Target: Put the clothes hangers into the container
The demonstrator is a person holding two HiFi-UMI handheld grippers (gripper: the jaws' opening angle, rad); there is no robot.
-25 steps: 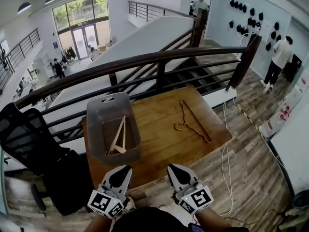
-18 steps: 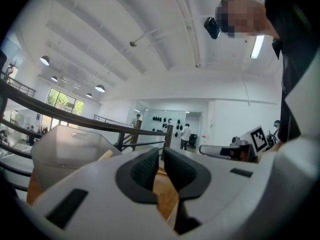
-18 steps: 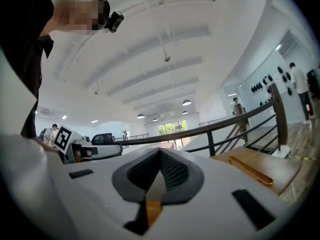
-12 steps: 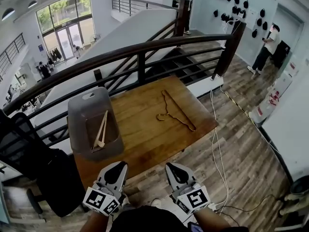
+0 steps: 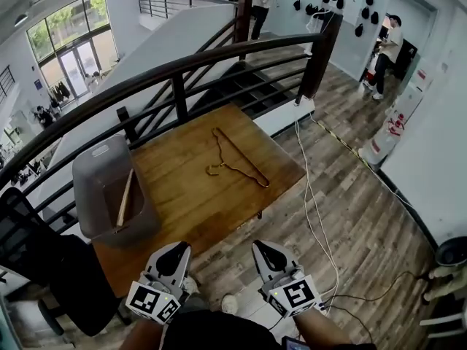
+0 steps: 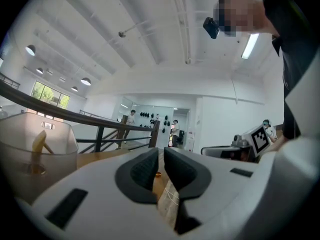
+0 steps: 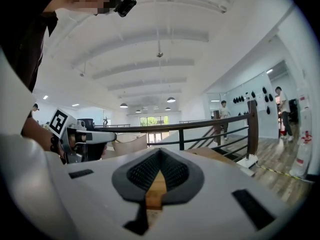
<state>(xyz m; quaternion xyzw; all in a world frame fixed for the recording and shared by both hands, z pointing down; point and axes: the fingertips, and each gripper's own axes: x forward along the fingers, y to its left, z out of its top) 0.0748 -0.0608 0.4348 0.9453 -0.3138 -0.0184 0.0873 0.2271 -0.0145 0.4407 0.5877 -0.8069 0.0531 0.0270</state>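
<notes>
A thin golden-brown clothes hanger lies flat on the wooden table. At the table's left end stands the grey translucent container with a wooden hanger leaning inside it. My left gripper and right gripper hover side by side below the table's near edge, well short of the hanger. Both are shut with nothing between the jaws. In the left gripper view the container rises at the left, past the shut left gripper. The right gripper points over the table towards the railing.
A dark curved railing runs behind the table, with stairs beyond. A black office chair stands left of the table. White cables trail over the wood floor at the right. People stand far off by the back wall.
The head view has swung, so the table, container and hanger now sit further left and higher in it. Both grippers stay shut and keep their place at the bottom edge.
</notes>
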